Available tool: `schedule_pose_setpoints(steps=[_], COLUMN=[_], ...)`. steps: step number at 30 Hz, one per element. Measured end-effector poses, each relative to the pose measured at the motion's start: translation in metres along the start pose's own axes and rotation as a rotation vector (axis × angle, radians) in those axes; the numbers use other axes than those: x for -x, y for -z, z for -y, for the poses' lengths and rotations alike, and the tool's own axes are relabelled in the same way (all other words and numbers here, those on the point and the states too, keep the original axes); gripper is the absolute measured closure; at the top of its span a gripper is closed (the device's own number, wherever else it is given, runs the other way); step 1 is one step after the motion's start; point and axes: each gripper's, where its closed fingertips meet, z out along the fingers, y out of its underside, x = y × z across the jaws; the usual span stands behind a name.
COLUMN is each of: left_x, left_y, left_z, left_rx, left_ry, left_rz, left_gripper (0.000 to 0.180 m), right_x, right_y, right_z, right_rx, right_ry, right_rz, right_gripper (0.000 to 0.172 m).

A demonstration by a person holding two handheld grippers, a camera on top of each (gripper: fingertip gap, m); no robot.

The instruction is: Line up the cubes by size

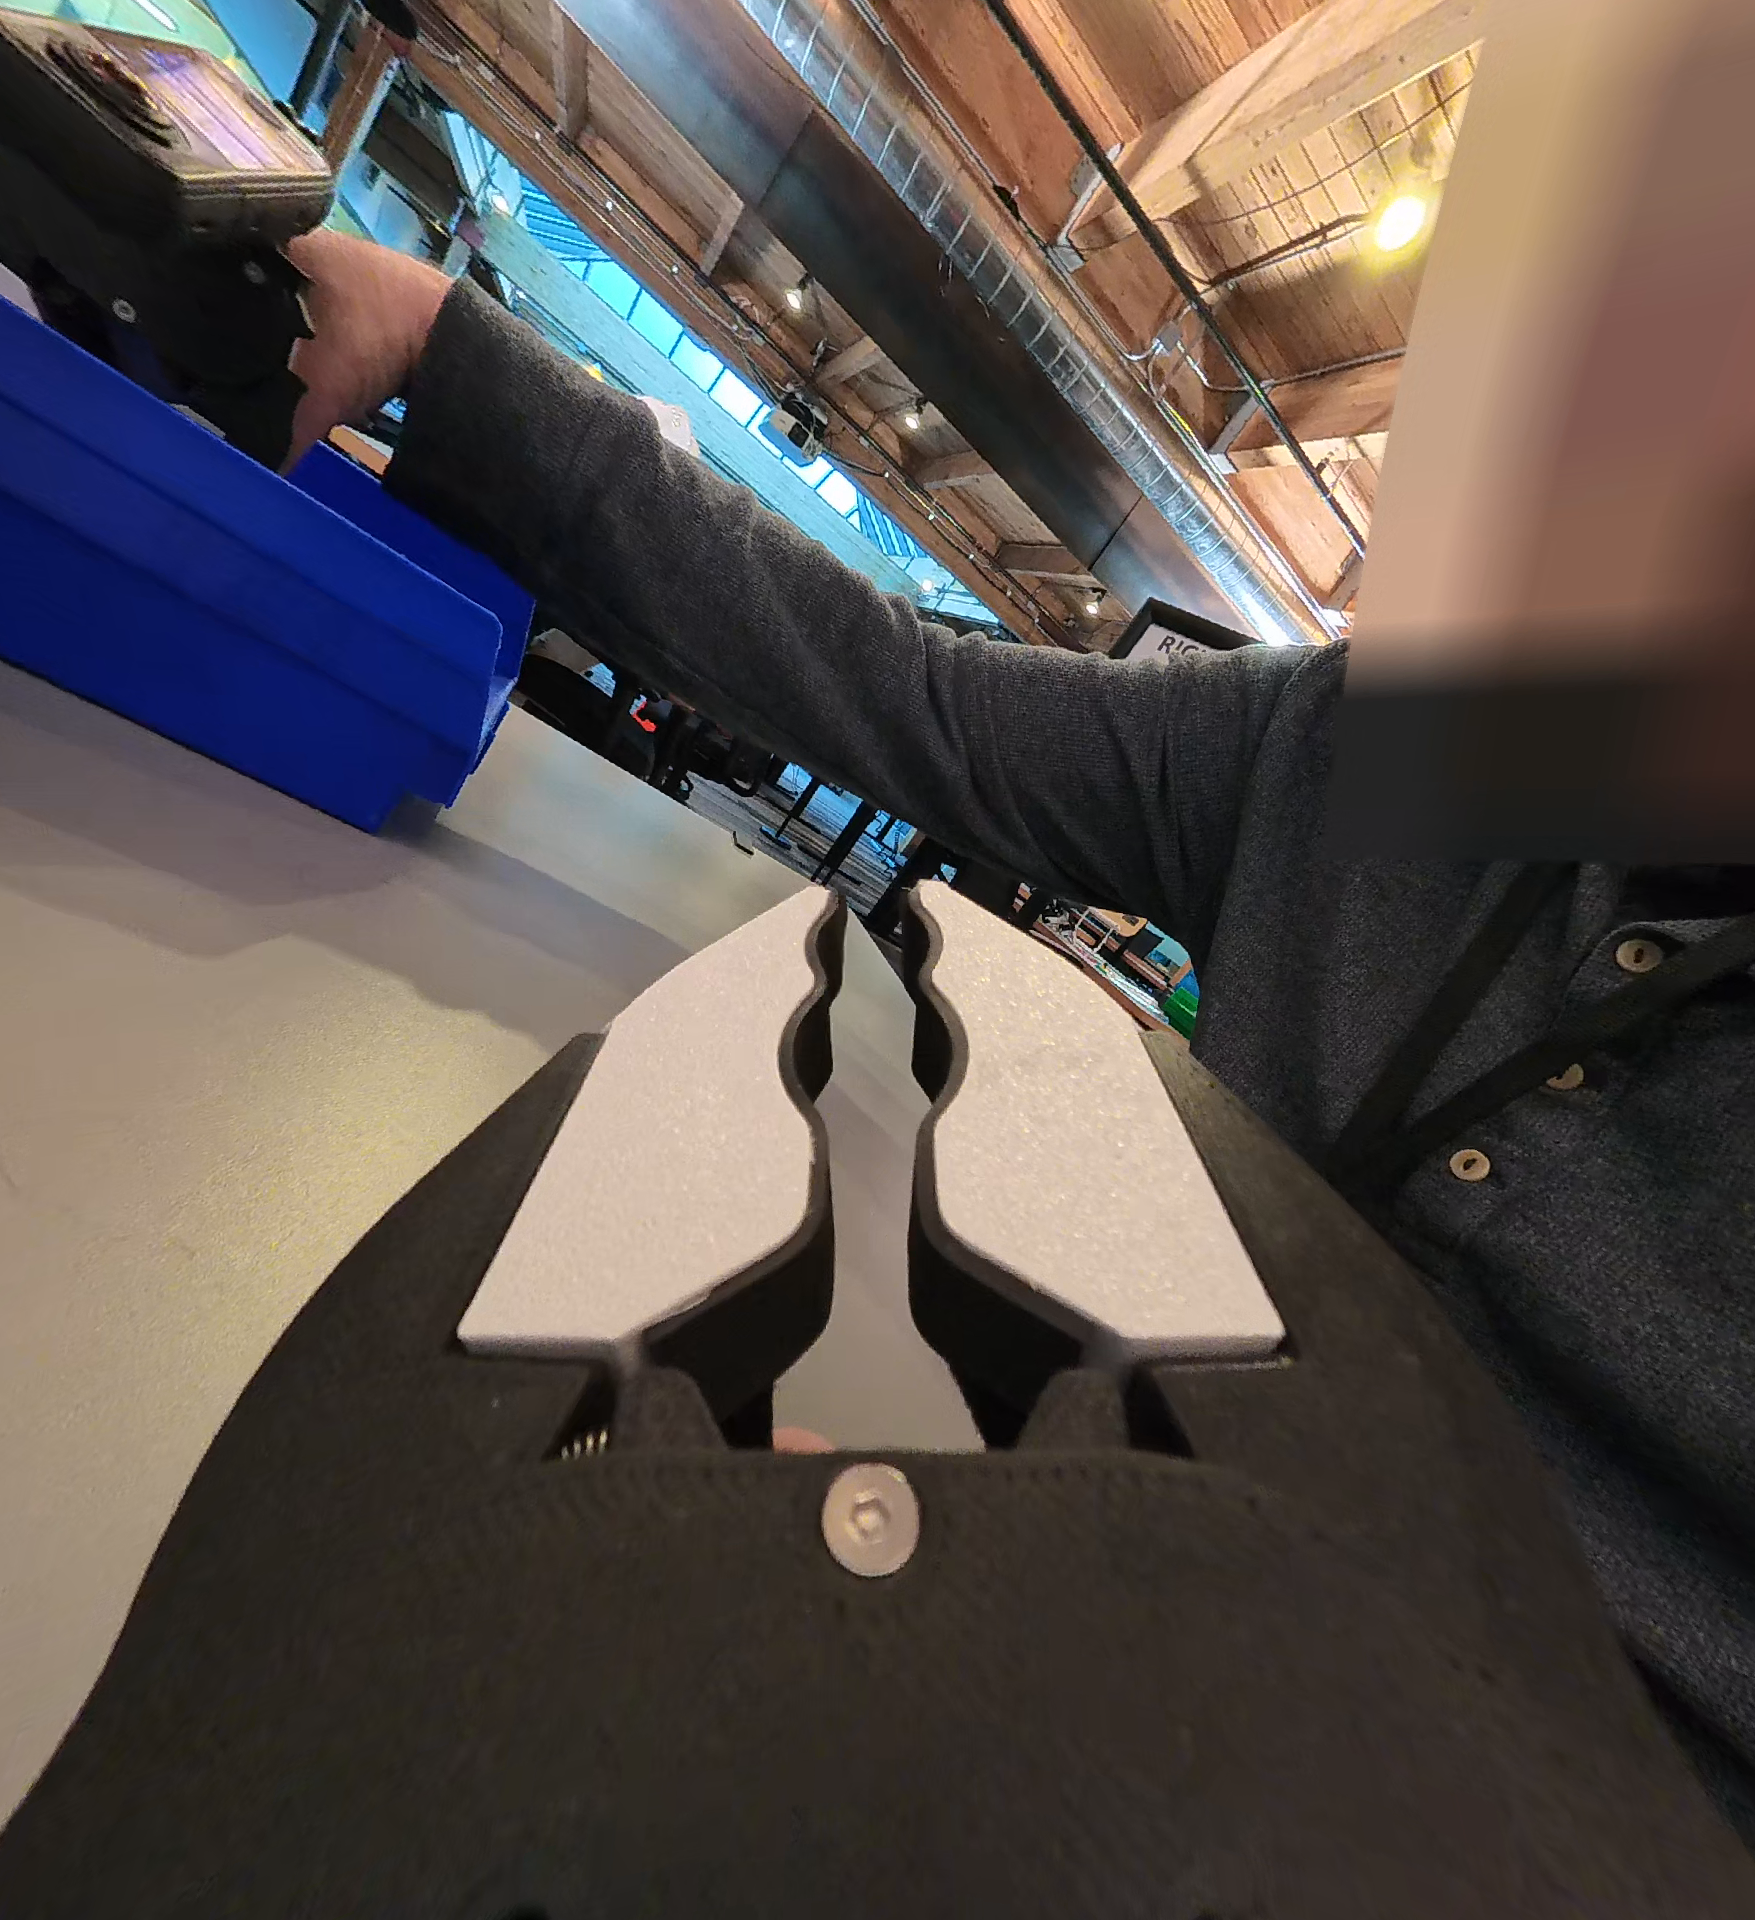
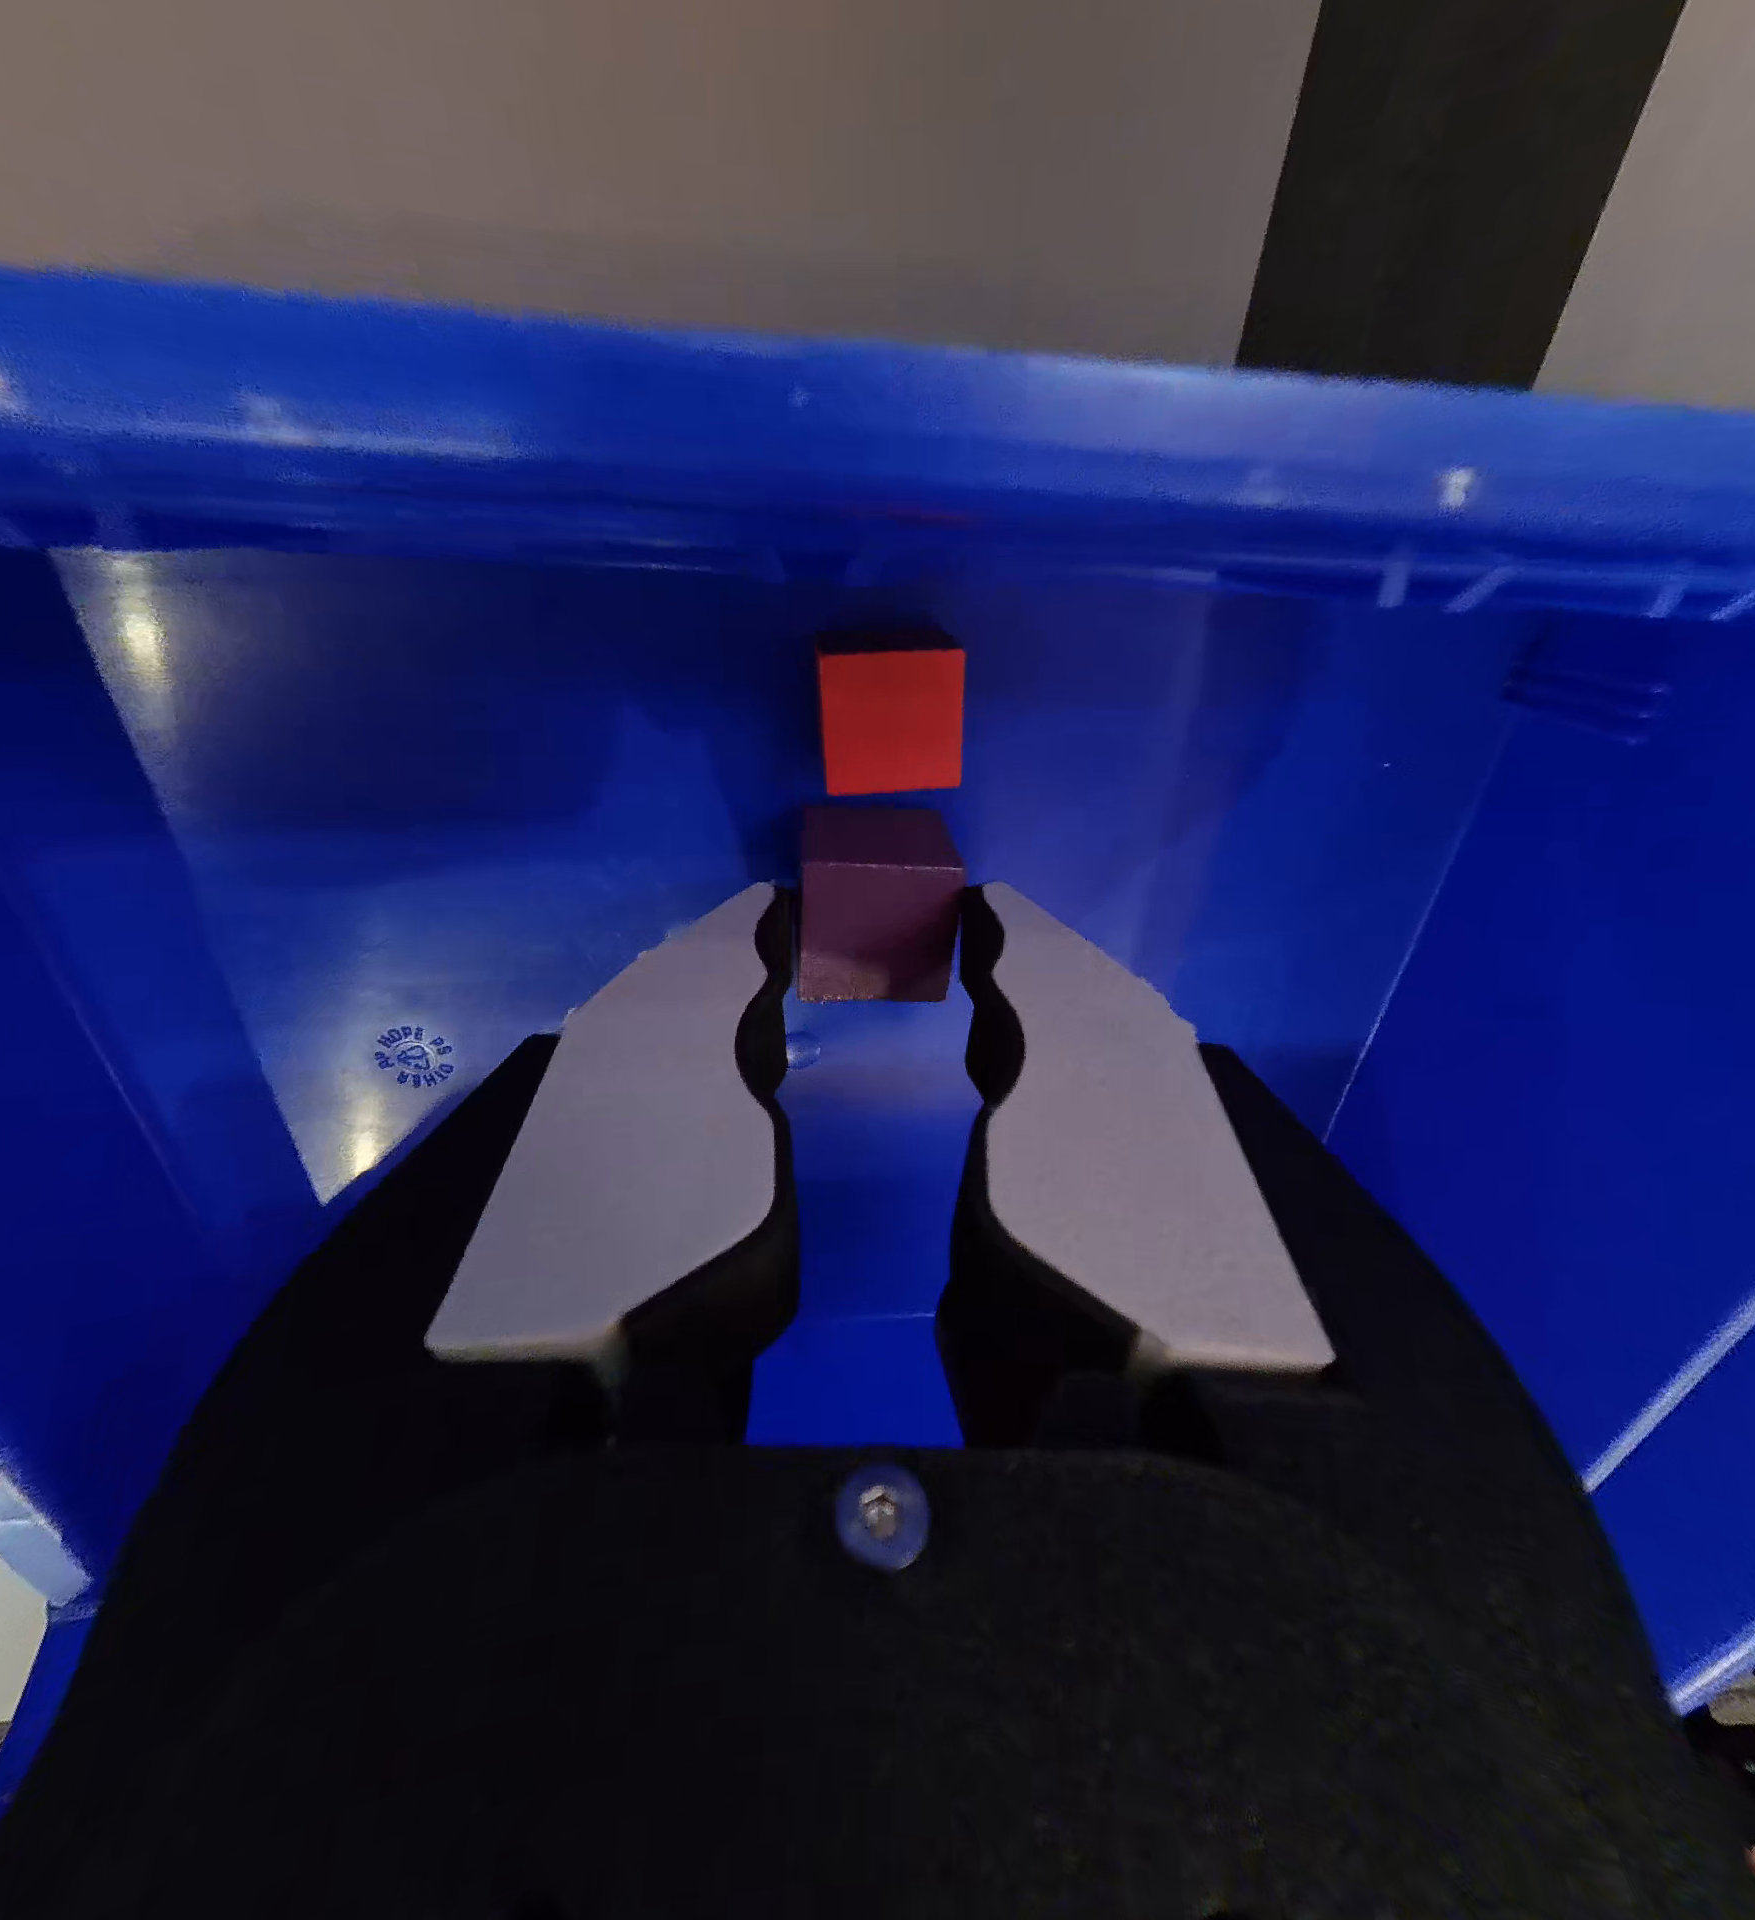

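Bin (image 2: 1475,935) of blue plastic surrounds the right tool (image 2: 868,904), which reaches down into it. Between the tool's fingertips sits a dark purple cube (image 2: 878,914), both pads (image 2: 977,935) lying against its sides, so the tool appears to grip it, though motion blur makes the left contact less sure. Just beyond the tips, a short way ahead of the purple cube and apart from it, a red cube (image 2: 888,722) rests on the bin floor near the far wall.

In the left wrist view, a hand (image 1: 353,332) in a grey sleeve (image 1: 748,582) holds the right tool (image 1: 146,177) over the bin (image 1: 177,582), the forearm stretched out across the view above the left tool. The left tool (image 1: 873,914) lies low over the pale worktop (image 1: 177,1091), tilted, its jaws narrow with only a slim gap and nothing between them. The bin stands well ahead of it and to its left. A dark upright post (image 2: 1455,177) rises beyond the bin's far rim.
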Motion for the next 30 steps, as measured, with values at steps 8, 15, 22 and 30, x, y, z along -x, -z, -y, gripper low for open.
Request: schedule_pose_setpoints(steps=[8, 15, 22, 30], left_x=[-0.002, -0.004, -0.005, -0.009], left_y=[0.0, -0.004, -0.008, -0.012], left_z=[0.0, -0.006, -0.012, -0.02], left_rx=[0.003, 0.036, 0.078, 0.111], left_ry=[-0.007, -0.055, -0.109, -0.168], left_rz=[-0.01, 0.001, 0.03, 0.049], left_gripper=[0.169, 0.159, 0.153, 0.147], right_x=[-0.008, 0.034, 0.144, 0.157], right_y=[0.026, 0.126, 0.164, 0.127], right_z=[0.0, 0.036, 0.161, 0.268], right_rx=[-0.03, -0.245, -0.659, -1.177], right_ry=[-0.026, -0.101, -0.078, -0.334], right_rz=[-0.091, -0.449, -0.581, -0.616], right_gripper=[0.132, 0.129, 0.138, 0.141])
